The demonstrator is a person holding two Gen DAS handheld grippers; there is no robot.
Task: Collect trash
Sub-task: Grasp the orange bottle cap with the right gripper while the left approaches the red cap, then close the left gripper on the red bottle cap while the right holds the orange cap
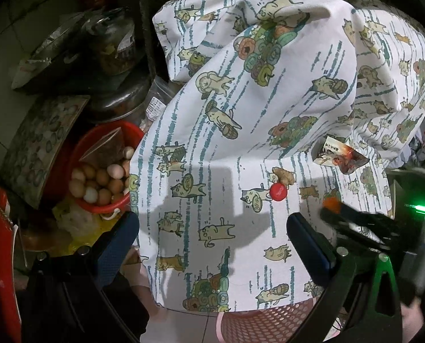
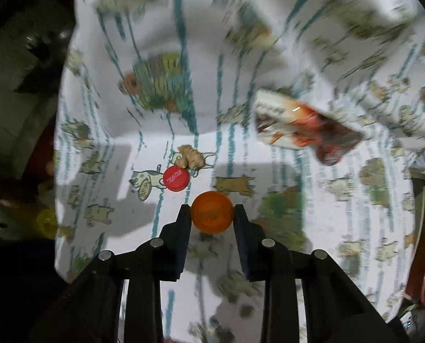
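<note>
Two grippers in my feeds. My right gripper (image 2: 212, 211) is clamped on an orange bottle cap (image 2: 211, 212), one finger pressed to each side of it, held just above the cat-print cloth (image 2: 326, 214) that covers the surface. In the left wrist view the same gripper shows as a blurred dark shape at the right edge (image 1: 331, 210), an orange smear at its tip.

My left gripper (image 1: 212, 223) is spread wide with nothing between its fingers, hanging over the near edge of the cloth.

Just beyond the orange cap lies a red bottle cap (image 2: 176, 179), flat on the cloth, white lettering up. A small knobbly piece of ginger (image 2: 190, 157) touches its far side. Further right, well apart from both, a crumpled snack wrapper (image 2: 303, 127) sits where the cloth rises into folds.

Below the cloth's near edge I see a pink mesh basket (image 1: 258, 321), partly cut off. Left of the cloth: a red bowl (image 1: 98, 204) of eggs (image 1: 98, 181), with jars and a metal pot lid stacked dimly behind.
</note>
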